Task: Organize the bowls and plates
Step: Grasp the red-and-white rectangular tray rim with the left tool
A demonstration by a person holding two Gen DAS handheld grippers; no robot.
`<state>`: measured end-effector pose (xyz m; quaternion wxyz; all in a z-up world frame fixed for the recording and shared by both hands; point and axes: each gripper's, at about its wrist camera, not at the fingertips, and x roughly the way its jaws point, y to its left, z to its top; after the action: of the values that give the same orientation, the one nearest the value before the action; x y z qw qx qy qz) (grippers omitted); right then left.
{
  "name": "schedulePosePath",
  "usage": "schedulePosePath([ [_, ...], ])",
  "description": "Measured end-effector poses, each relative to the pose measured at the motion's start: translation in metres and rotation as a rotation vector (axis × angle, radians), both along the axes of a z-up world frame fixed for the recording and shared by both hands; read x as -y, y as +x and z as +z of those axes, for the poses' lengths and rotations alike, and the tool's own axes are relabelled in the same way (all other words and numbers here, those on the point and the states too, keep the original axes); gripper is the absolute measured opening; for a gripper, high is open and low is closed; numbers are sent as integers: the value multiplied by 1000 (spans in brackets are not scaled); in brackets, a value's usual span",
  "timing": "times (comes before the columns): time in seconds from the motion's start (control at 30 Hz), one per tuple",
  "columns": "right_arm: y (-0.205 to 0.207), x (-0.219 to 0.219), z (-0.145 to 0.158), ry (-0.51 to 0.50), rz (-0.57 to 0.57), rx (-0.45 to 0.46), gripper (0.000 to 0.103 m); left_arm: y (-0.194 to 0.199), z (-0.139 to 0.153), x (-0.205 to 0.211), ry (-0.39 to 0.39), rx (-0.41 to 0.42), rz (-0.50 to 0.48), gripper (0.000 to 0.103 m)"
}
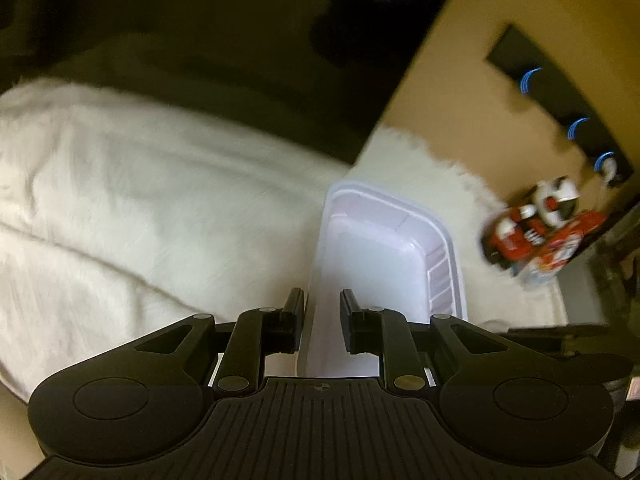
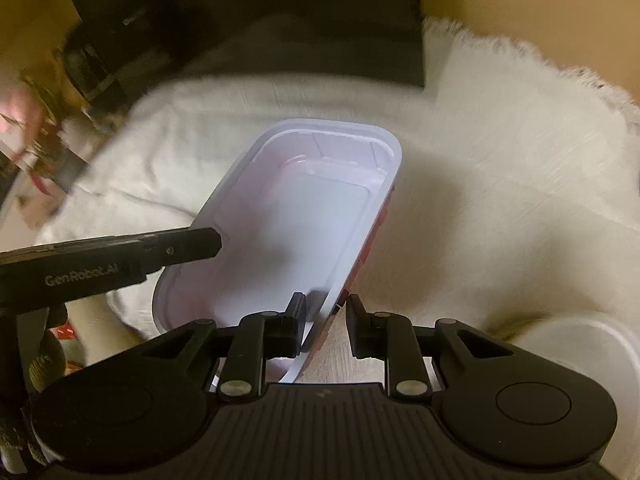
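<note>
A white rectangular plastic bowl (image 1: 384, 256) hangs above a white fluffy cloth, held from two sides. In the left wrist view my left gripper (image 1: 320, 312) is shut on the bowl's near left wall, which runs up between the two fingers. In the right wrist view the same bowl (image 2: 304, 208) shows a red outer side along its right edge. My right gripper (image 2: 324, 316) is shut on its near right rim, one finger inside the bowl and one outside. The left gripper (image 2: 212, 242) reaches in from the left onto the bowl's left rim.
The white fluffy cloth (image 1: 160, 200) covers most of the surface over a tan floor (image 1: 500, 20). Red and white packages (image 1: 536, 232) lie at the right, near a black strip with blue rings (image 1: 560, 108). Another pale container (image 2: 580, 344) sits at the lower right. Dark furniture stands behind.
</note>
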<state>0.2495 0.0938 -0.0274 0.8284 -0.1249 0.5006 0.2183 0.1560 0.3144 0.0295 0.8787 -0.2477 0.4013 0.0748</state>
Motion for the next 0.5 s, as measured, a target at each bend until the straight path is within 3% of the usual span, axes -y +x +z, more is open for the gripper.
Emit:
schedulePosePath([
  [0.13,-17,49,33,71,-8,21,24,17,23,42,13,10,-65,22],
  [0.23,-25,79,47,64,-20,57,24,26,31,80,17,13,-127,23],
  [0.5,-21,150,72,30,-102,129,24,49,22,134,-92,-29,-254,23],
])
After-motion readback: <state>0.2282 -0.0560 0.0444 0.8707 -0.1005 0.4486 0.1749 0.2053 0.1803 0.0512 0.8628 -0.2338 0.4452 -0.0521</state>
